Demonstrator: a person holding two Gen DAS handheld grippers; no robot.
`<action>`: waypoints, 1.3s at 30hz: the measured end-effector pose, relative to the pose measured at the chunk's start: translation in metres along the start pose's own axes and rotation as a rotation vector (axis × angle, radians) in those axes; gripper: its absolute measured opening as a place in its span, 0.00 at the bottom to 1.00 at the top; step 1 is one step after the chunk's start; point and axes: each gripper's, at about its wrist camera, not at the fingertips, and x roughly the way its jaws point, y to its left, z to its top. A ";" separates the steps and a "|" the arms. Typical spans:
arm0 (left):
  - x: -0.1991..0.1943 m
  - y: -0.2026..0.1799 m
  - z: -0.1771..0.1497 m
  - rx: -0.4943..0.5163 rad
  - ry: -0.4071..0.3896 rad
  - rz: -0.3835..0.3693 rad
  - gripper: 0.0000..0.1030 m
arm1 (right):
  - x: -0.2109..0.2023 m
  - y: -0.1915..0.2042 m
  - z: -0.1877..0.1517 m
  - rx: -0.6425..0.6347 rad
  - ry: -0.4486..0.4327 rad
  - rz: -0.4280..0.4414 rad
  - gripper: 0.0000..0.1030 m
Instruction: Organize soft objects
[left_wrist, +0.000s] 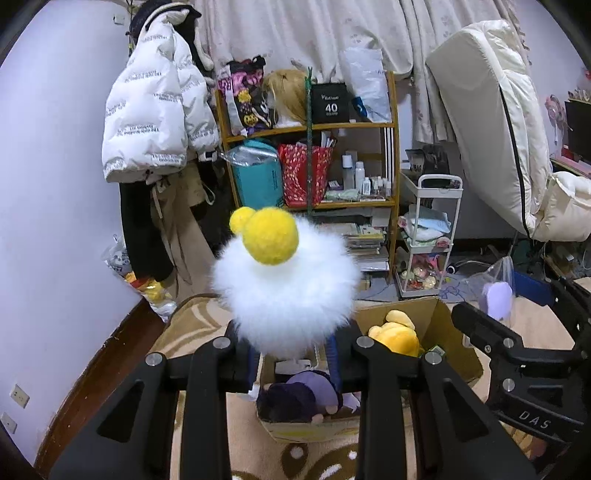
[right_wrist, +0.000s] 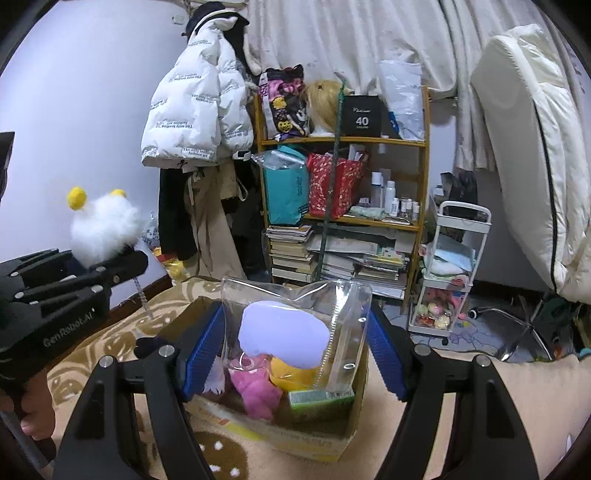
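My left gripper (left_wrist: 293, 343) is shut on a fluffy white plush with yellow balls (left_wrist: 284, 284) and holds it up above the near-left end of a cardboard box (left_wrist: 448, 332). The plush also shows in the right wrist view (right_wrist: 105, 225). My right gripper (right_wrist: 295, 343) has its blue pads (right_wrist: 205, 347) wide apart around a clear plastic pouch with a lilac soft item inside (right_wrist: 284, 334), over the box (right_wrist: 332, 441). Whether the pads press the pouch is unclear. Inside the box lie a yellow plush (left_wrist: 397, 332), a purple plush (left_wrist: 303, 395) and a pink plush (right_wrist: 255, 389).
A wooden shelf (left_wrist: 391, 162) packed with bags, bottles and books stands behind the box. A white jacket (left_wrist: 155, 110) hangs at the left. A white trolley (right_wrist: 454, 273) stands right of the shelf. A folded mattress (right_wrist: 524, 147) leans at the right. A patterned beige rug (right_wrist: 480, 387) covers the floor.
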 end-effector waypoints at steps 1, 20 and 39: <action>0.005 0.000 -0.002 -0.004 0.007 0.001 0.28 | 0.005 -0.001 -0.001 -0.004 0.008 0.006 0.76; 0.071 -0.006 -0.047 -0.005 0.167 0.008 0.29 | 0.062 -0.022 -0.047 0.045 0.150 -0.054 0.78; 0.038 0.009 -0.042 -0.030 0.126 0.033 0.84 | 0.040 -0.031 -0.046 0.105 0.153 -0.019 0.95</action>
